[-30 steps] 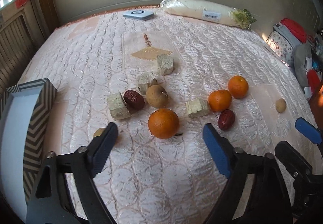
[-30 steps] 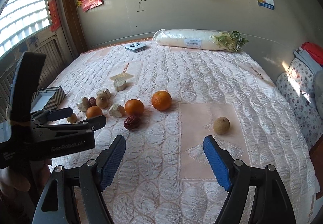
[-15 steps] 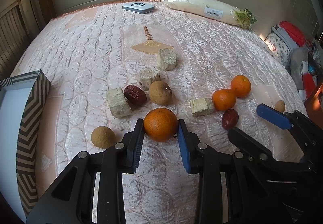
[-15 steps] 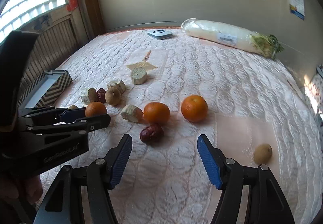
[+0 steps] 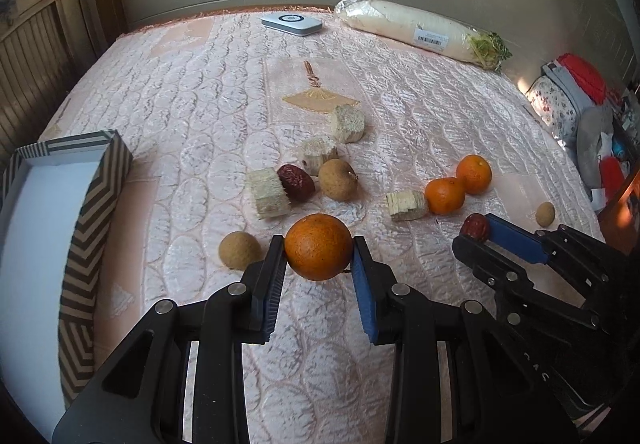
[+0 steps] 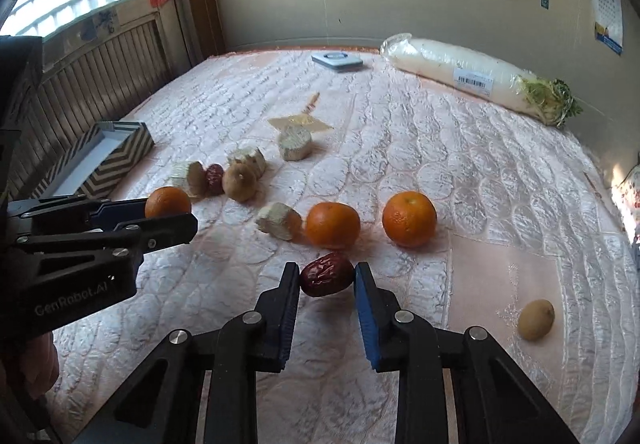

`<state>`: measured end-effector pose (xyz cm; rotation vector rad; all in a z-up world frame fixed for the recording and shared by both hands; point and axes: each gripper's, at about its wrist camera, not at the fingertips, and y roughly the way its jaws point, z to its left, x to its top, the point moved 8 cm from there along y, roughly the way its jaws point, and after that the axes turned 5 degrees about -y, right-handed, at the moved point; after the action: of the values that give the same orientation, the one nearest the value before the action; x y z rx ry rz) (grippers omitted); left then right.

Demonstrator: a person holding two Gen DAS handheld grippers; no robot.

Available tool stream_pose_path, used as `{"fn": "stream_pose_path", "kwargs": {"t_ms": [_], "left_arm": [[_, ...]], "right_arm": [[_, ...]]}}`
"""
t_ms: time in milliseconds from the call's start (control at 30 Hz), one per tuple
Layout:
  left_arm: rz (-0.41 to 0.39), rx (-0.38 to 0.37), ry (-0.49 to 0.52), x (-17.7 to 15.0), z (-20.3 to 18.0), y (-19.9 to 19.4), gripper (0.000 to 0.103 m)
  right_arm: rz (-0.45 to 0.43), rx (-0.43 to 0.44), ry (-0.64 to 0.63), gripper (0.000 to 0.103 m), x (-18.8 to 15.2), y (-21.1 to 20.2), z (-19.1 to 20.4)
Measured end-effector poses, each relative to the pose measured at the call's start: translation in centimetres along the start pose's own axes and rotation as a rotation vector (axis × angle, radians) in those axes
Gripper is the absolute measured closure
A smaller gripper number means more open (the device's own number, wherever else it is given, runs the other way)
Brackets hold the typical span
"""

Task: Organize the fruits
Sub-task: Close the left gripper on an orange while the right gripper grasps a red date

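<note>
Fruits lie scattered on the quilted bed [image 5: 208,92]. In the left wrist view, the left tool [image 5: 319,264] is clamped on an orange [image 5: 319,246], pads at its widest sides; whether it rests on the bed or is just off it I cannot tell. I judge it firm and fairly light, its rind smooth enough to slip if gripped off-centre. Just left of it sits a longan [image 5: 239,249]; farther off a date [image 5: 296,182], a second longan [image 5: 338,179] and pale cut chunks [image 5: 268,193] crowd together. At the near left stands the box [image 5: 102,192], open-topped with a raised patterned wall to clear; the stretch of bed between it and the orange looks bare.

In the right wrist view, the right tool [image 6: 326,278] has its pads against both ends of another date [image 6: 327,274], so it looks clenched on it. That date is wrinkled and likely soft, so I would squeeze gently. Two oranges [image 6: 333,225] sit just beyond, a chunk [image 6: 279,221] to their left and a lone longan [image 6: 536,319] at the near right. The left tool crosses from the left, so the two could meet on the way to the box.
</note>
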<state>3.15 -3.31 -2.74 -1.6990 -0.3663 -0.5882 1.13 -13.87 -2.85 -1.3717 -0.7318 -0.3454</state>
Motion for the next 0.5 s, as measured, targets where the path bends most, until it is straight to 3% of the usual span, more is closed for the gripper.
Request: {"fn": "stream_pose_path", "kwargs": {"t_ms": [200,500], "left_arm": [[-0.025,0.042,-0.024,0.0,2.0,-2.2,0.071],[-0.072,0.137,-0.083,0.2,7.5,-5.5,0.071]], "right_arm": [[-0.067,0.054,-0.004,0.076,1.3,-2.4,2.9],[-0.097,0.145,-0.088,0.076,3.6,-2.3,9.5]]}}
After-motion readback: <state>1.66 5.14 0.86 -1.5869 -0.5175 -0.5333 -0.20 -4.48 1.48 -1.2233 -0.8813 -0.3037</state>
